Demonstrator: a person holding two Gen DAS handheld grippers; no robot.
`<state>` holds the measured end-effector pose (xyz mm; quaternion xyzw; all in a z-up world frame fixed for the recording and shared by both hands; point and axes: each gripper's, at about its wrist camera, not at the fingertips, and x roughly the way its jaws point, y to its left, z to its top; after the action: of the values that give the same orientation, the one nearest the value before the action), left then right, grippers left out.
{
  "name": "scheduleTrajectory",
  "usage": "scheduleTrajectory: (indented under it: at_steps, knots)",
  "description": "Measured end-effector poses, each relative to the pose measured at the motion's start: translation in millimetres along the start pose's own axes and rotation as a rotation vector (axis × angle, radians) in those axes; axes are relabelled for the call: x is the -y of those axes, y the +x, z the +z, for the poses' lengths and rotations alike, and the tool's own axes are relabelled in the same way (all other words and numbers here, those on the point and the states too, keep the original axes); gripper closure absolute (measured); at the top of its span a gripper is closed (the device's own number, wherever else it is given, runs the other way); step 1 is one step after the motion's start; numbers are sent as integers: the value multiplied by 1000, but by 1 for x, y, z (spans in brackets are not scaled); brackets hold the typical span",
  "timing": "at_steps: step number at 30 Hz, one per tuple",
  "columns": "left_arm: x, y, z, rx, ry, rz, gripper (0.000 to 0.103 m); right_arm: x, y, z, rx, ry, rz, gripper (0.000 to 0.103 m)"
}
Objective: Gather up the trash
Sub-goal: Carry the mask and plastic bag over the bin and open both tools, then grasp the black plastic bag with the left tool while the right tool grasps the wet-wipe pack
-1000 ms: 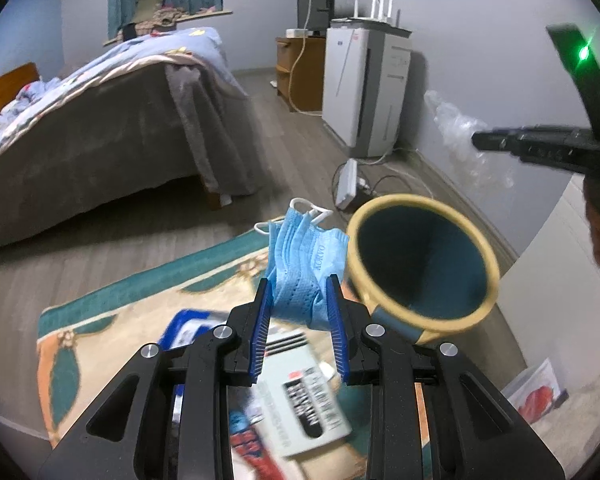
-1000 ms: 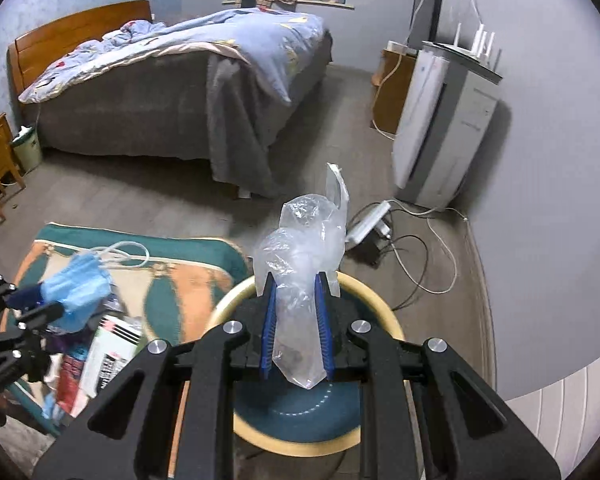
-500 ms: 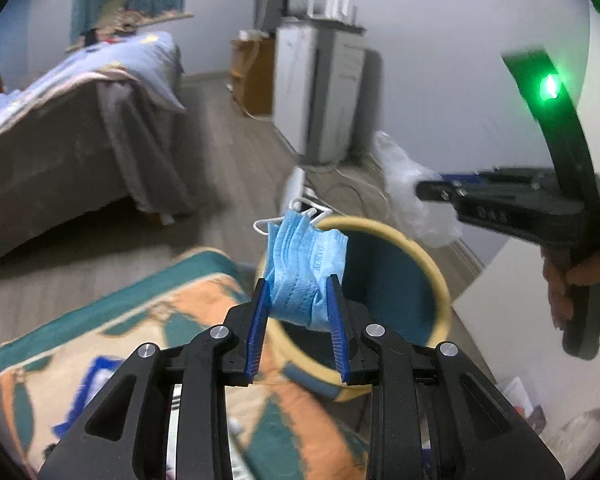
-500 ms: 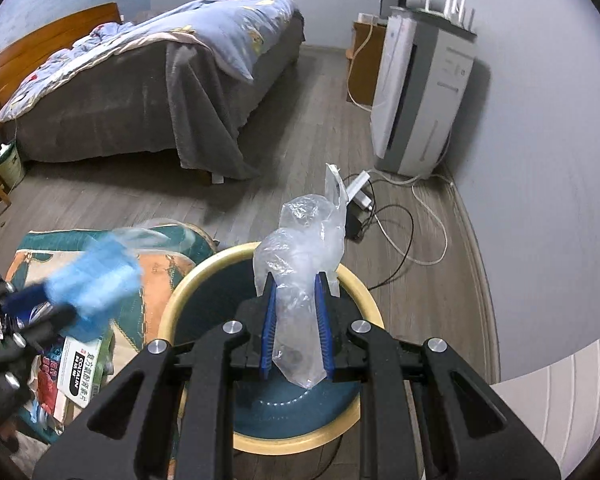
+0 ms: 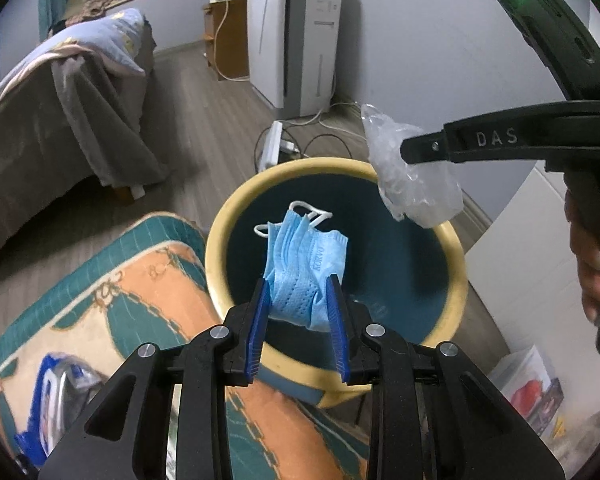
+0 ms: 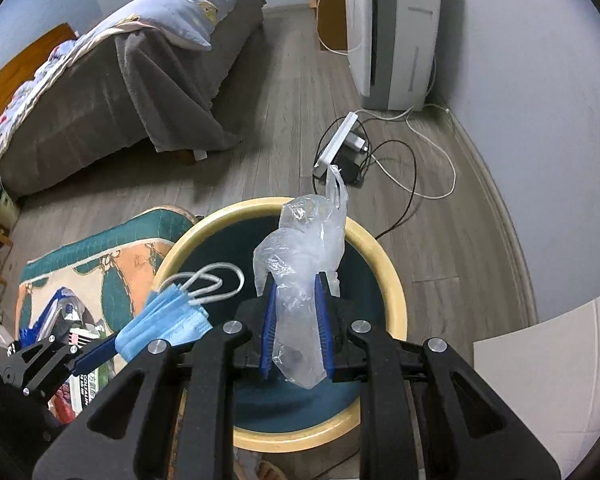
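The blue mask (image 5: 306,264) is gripped by the left tongs (image 5: 300,304), whose jaws have just been easing apart, above the bin (image 5: 236,216). The clear bag (image 6: 300,280) is clamped in the right tongs (image 6: 297,332). Either could be snagged on the rim if released off-centre.

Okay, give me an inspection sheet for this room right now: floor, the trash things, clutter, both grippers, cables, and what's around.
Surface: grey wood floor with a patterned rug on it.
Job's things: blue face mask and clear plastic bag, both held above the yellow-rimmed bin.
Clutter: packets and wrappers on the rug; papers by the white panel.
Grippers: left gripper has just been opening, mask between the pads and touching them; right gripper clamped on the bag.
Cables: power strip with black and white cords looped on the floor past the bin.
Surroundings: bed, white appliance, wooden cabinet.
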<state>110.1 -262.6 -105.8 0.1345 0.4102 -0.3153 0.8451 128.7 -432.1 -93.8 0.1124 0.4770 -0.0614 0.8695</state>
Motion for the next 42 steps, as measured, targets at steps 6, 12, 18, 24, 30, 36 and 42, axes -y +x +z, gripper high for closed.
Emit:
scheduleTrajectory:
  at_steps: [6, 12, 18, 24, 30, 36, 42]
  knots:
    - [-2, 4, 6, 14, 4, 19, 57, 2, 1, 0, 4, -2, -5, 71]
    - [-8, 2, 4, 25, -20, 32, 35, 5, 1, 1, 10, 18, -16, 57]
    - [-16, -11, -1, 67, -38, 103, 9, 0, -8, 4, 51, 22, -36, 19]
    - [-33, -45, -11, 89, -82, 123, 7, -14, -21, 10, 84, 28, -31, 6]
    - [-72, -102, -30, 103, -110, 183, 6, -56, -33, 13, 89, -23, -3, 6]
    - [-127, -171, -50, 135, -145, 311, 5, -113, -42, 10, 91, -126, 33, 6]
    - [-180, -215, -92, 141, -306, 384, 5, -176, -45, -1, 82, -236, 75, 6]
